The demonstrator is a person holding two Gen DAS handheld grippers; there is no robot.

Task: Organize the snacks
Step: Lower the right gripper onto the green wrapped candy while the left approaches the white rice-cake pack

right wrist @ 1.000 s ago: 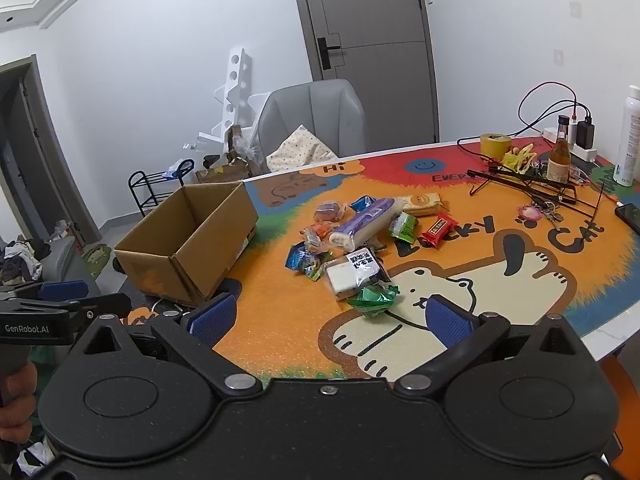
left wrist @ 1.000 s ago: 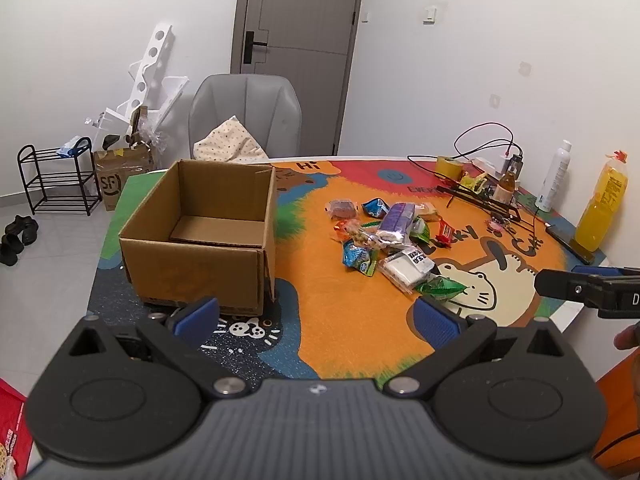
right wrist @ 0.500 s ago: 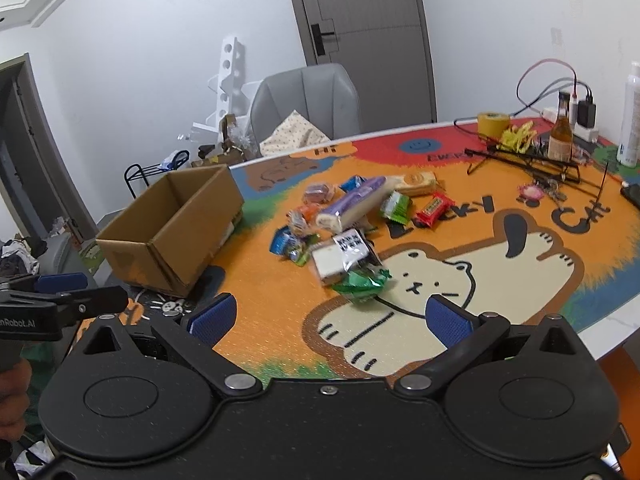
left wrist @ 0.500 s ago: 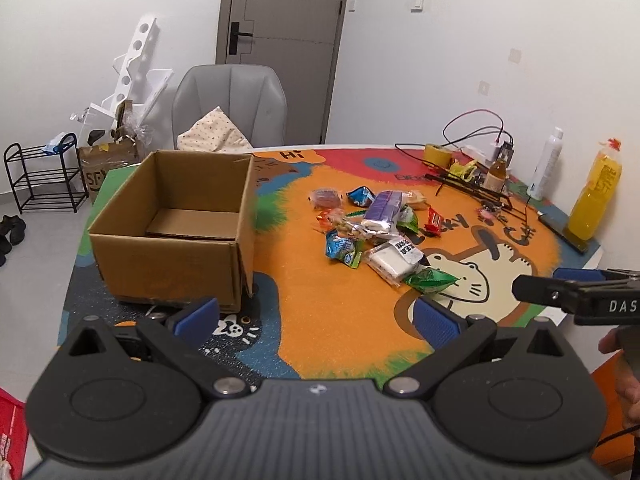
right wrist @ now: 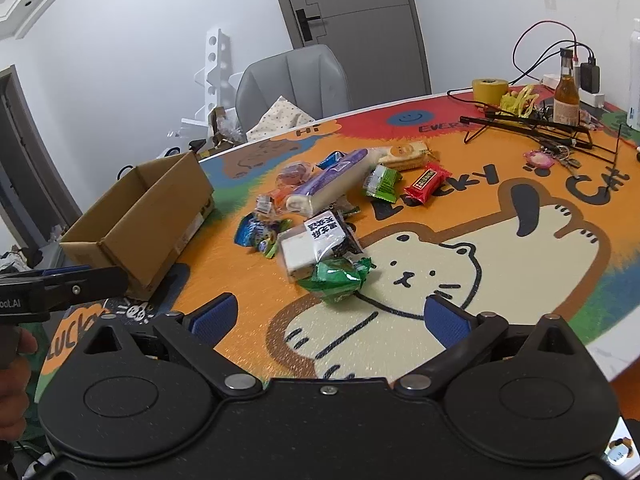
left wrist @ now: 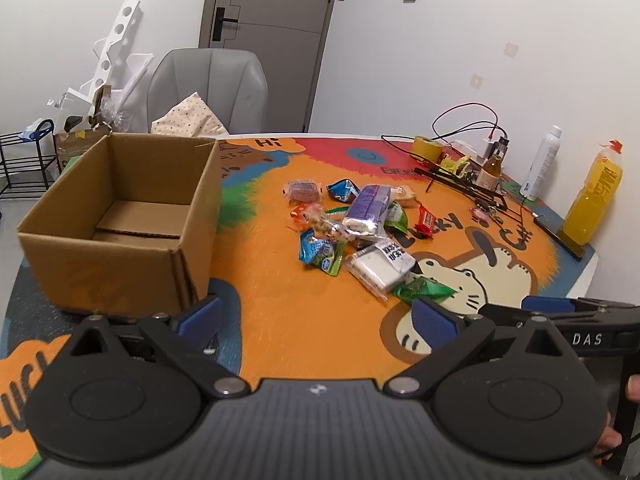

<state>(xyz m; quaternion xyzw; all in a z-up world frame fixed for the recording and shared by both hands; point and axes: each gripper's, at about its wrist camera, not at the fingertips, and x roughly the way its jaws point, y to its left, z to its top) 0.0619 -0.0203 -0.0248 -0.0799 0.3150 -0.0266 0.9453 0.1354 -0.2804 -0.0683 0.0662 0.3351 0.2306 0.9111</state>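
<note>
Stage: nothing picked yet, I judge; the cardboard box (left wrist: 120,216) at middle left of the left wrist view shows only its bare floor, and the snack pile (left wrist: 360,228) lies loose on the tabletop (left wrist: 288,320) at frame centre.
Left claw (left wrist: 316,316): spread wide, nothing between its blue pads, low in the frame over the orange mat, with the box just beyond its left pad.
Right claw (right wrist: 332,316): also wide and empty, hovering short of the pile.
Key relation: the green packet (right wrist: 336,276) sits directly ahead of the right claw, just above the gap between its pads and nearest of all the snacks; the white-and-black packet (right wrist: 316,242) touches it on the far side.
Long axis: the green packet is crumpled, with no clear long axis; the purple roll (right wrist: 332,184) further up runs from lower left to upper right.
Nearer arm: the right, by my reading; from the left claw the green packet (left wrist: 424,290) lies ahead and to the right, beside its right pad.
Left view only: the box interior and the yellow bottle (left wrist: 594,196) at the right edge.
Right view only: the red wrapper (right wrist: 426,182) and green wrapper (right wrist: 382,182) plainly apart, and the left claw's arm at the left edge near the box corner (right wrist: 120,256).
</note>
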